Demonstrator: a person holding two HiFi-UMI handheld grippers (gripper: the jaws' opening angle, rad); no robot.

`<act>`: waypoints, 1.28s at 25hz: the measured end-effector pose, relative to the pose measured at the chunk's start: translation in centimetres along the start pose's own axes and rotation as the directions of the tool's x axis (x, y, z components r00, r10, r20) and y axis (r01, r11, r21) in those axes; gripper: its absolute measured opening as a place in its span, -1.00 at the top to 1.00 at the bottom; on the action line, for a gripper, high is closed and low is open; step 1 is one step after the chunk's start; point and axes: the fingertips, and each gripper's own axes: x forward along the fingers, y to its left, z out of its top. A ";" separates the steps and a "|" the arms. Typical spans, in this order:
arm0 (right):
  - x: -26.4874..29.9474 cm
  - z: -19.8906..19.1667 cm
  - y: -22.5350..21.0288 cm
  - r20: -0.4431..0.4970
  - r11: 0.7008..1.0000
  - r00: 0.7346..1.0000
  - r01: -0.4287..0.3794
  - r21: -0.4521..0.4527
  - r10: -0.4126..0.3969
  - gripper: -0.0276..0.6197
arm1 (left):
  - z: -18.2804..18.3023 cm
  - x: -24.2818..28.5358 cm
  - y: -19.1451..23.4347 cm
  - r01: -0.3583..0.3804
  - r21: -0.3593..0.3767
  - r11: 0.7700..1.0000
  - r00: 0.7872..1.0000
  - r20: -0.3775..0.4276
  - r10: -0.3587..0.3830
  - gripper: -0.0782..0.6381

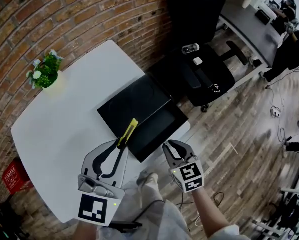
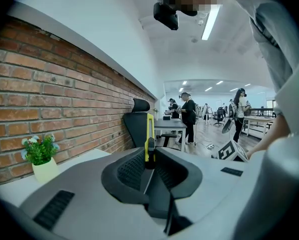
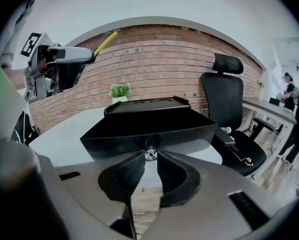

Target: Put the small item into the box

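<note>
A black open box (image 1: pixel 162 133) sits on the white table (image 1: pixel 64 129), at its edge nearest the chair. My left gripper (image 1: pixel 120 144) is shut on a thin yellow-and-black tool (image 1: pixel 128 131) whose tip reaches over the box's near rim. In the left gripper view the tool (image 2: pixel 149 134) stands up between the jaws. My right gripper (image 1: pixel 173 145) hovers just off the table edge beside the box's near corner. Its jaws are shut on a small shiny round item (image 3: pixel 150 153), right in front of the box's front wall (image 3: pixel 189 131).
A small potted plant (image 1: pixel 45 71) stands at the table's far left by the brick wall. A black office chair (image 1: pixel 199 76) with small objects on its seat is beyond the box. A red crate (image 1: pixel 13 176) is on the floor. People stand farther off.
</note>
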 end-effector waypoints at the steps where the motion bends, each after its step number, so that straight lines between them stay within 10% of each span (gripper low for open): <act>1: -0.5 -0.5 -0.1 -0.004 1.000 1.000 0.006 0.005 -0.006 0.63 | -0.1 0.1 -0.2 0.006 0.000 1.000 1.000 -0.002 -0.006 0.57; 17: -6.1 0.1 -2.6 0.098 0.973 0.982 0.143 0.180 -0.162 0.71 | 1.5 0.0 -2.8 0.047 0.028 0.999 0.999 0.019 -0.048 0.57; 32: -19.4 12.1 -3.6 0.352 0.929 0.861 0.327 0.171 -0.368 0.74 | 8.9 -2.0 -5.1 0.111 0.107 0.988 0.981 0.148 -0.126 0.57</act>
